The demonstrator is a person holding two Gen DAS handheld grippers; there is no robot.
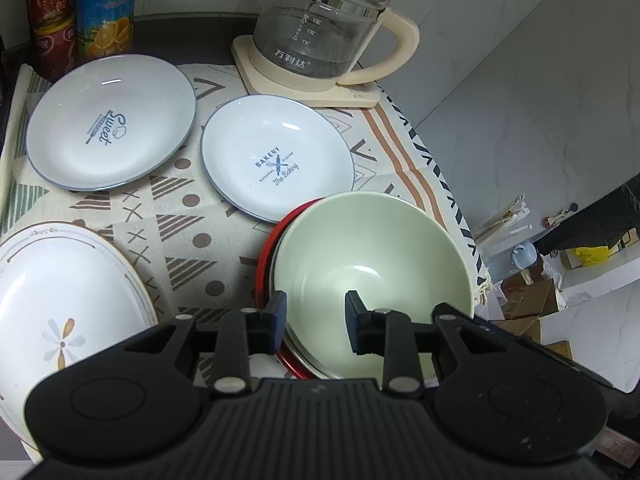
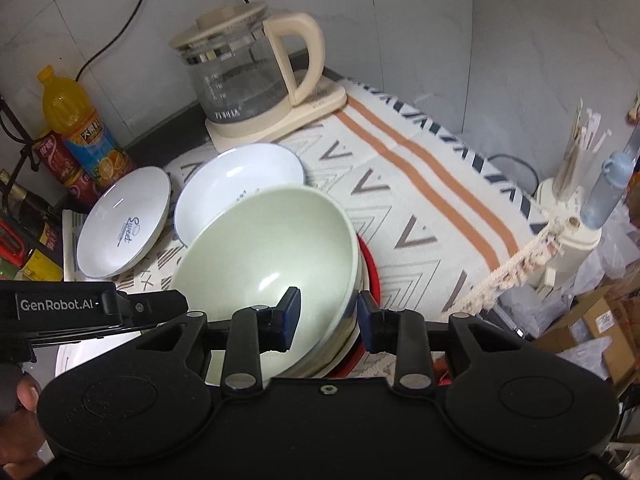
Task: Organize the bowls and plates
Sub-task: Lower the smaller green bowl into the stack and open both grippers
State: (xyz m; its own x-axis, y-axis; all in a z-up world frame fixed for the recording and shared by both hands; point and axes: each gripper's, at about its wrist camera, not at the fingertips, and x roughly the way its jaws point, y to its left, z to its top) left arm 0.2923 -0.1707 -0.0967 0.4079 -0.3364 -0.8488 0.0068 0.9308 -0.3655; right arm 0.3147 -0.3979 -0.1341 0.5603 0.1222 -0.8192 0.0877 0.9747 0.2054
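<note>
A pale green bowl (image 1: 368, 256) sits nested on a stack with a red bowl (image 1: 266, 264) at the bottom; it also shows in the right wrist view (image 2: 264, 256). My left gripper (image 1: 316, 322) is open, its fingers straddling the stack's near-left rim. My right gripper (image 2: 329, 316) is open, its fingers either side of the stack's right rim. A "Sweet" plate (image 1: 112, 124), a "Bakery" plate (image 1: 276, 160) and a flowered white plate (image 1: 60, 300) lie on the patterned cloth (image 1: 180, 220).
A glass kettle (image 1: 320, 36) on a cream base stands at the back. Drink bottles (image 1: 104, 8) stand back left. The table's right edge (image 1: 460, 208) drops to a cluttered floor with boxes (image 1: 532, 304). A utensil holder (image 2: 572, 208) stands right.
</note>
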